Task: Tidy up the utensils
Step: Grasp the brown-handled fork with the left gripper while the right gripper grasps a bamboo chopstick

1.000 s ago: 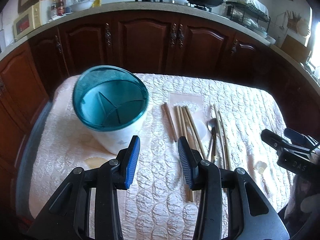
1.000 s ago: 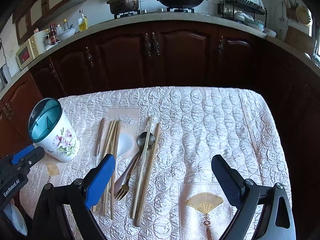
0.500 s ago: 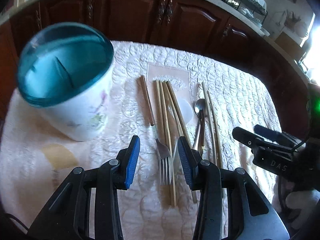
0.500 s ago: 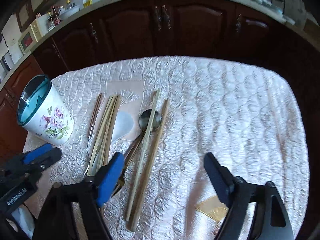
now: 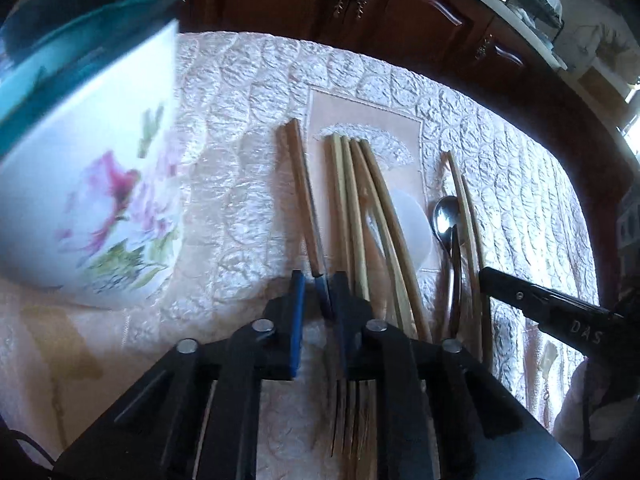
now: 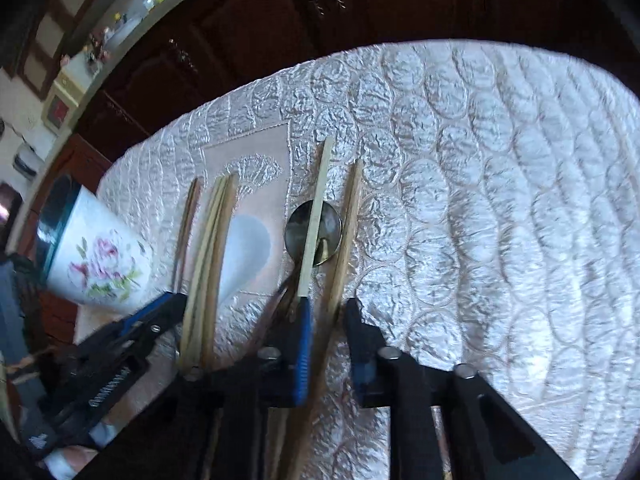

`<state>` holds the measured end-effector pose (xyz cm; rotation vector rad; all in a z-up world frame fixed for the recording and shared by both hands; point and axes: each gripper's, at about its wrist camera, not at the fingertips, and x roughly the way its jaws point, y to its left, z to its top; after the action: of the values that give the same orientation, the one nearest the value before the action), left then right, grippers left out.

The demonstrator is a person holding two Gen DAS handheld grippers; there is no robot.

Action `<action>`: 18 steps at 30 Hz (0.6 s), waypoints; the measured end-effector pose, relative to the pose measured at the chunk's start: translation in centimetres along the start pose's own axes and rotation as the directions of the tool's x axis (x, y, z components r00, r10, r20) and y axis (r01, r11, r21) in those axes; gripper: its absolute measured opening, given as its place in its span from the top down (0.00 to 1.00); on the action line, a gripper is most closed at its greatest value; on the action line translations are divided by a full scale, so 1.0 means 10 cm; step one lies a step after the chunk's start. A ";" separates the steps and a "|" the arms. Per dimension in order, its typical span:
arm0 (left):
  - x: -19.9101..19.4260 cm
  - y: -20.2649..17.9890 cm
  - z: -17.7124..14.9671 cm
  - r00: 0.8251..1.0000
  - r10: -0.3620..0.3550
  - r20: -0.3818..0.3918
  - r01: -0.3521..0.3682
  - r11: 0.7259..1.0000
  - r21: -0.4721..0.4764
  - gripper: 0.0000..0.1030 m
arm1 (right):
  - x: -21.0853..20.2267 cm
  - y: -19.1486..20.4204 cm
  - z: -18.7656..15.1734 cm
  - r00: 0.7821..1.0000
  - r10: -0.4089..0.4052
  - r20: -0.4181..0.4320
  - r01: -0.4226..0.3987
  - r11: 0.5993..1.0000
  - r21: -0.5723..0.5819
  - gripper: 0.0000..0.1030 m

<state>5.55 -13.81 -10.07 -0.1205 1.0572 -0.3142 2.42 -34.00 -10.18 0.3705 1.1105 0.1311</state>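
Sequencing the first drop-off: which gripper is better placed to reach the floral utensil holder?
Left, probably. The left gripper has its jaws closing around the fork handle, and the floral utensil holder stands right beside it. The right gripper is closing around a chopstick, farther from the holder.

Right gripper [image 6: 326, 312] closing over a chopstick [image 6: 343, 240]

A floral holder [image 6: 100, 264] is seen at nine o'clock, a spoon [image 6: 332, 220] at centre.

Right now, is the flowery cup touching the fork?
Apart. The left wrist view shows it: a wide strip of bare tablecloth lies between the flowery cup and the fork.
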 end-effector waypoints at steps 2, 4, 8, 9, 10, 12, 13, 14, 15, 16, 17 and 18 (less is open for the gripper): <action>0.01 0.00 0.01 1.000 -0.006 -0.003 0.006 1.000 0.004 0.91 | 0.01 -0.08 0.00 0.999 0.030 -0.011 -0.030 0.999 0.026 0.92; -0.02 0.06 -0.02 0.999 -0.030 -0.018 0.029 1.000 -0.010 0.92 | -0.03 -0.14 -0.03 0.998 0.070 -0.010 -0.069 0.996 0.060 0.93; -0.14 0.13 -0.13 0.998 -0.043 -0.044 0.043 0.999 0.016 0.95 | -0.20 -0.17 -0.15 0.997 0.081 -0.003 -0.081 0.996 0.049 0.94; -0.17 0.13 -0.17 0.998 -0.041 -0.047 0.042 0.999 0.024 0.95 | -0.24 -0.17 -0.20 0.997 0.077 -0.008 -0.077 0.996 0.041 0.94; -0.20 0.15 -0.20 0.998 -0.042 -0.052 0.044 0.999 0.029 0.95 | -0.29 -0.19 -0.25 0.997 0.072 -0.014 -0.072 0.997 0.037 0.94; -0.28 0.17 -0.28 0.997 -0.049 -0.062 0.051 0.998 0.041 0.95 | -0.41 -0.24 -0.39 0.998 0.064 -0.028 -0.064 0.998 0.030 0.94; -0.32 0.19 -0.33 0.997 -0.045 -0.067 0.049 0.998 0.050 0.95 | -0.45 -0.26 -0.45 0.998 0.061 -0.033 -0.060 0.998 0.028 0.94; -0.38 0.21 -0.41 0.996 -0.039 -0.079 0.044 0.997 0.064 0.95 | -0.49 -0.27 -0.51 0.997 0.059 -0.040 -0.058 0.998 0.027 0.94; -0.41 0.22 -0.46 0.995 -0.037 -0.087 0.044 0.996 0.073 0.95 | -0.54 -0.28 -0.60 0.997 0.059 -0.055 -0.057 0.998 0.024 0.94; -0.45 0.24 -0.54 0.994 -0.038 -0.099 0.046 0.995 0.083 0.95 | -0.56 -0.30 -0.66 0.996 0.056 -0.072 -0.055 0.998 0.019 0.94; -0.49 0.26 -0.62 0.993 -0.036 -0.114 0.047 0.994 0.096 0.95 | -0.57 -0.30 -0.74 0.993 0.055 -0.105 -0.055 0.998 0.009 0.94; -0.52 0.26 -0.70 0.991 -0.032 -0.127 0.046 0.993 0.110 0.95 | -0.55 -0.30 -0.76 0.990 0.054 -0.129 -0.054 0.999 0.002 0.94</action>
<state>-2.41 -9.33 -9.80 -0.0202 1.1594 -0.4210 -7.06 -36.65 -9.60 0.3955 1.2283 0.2056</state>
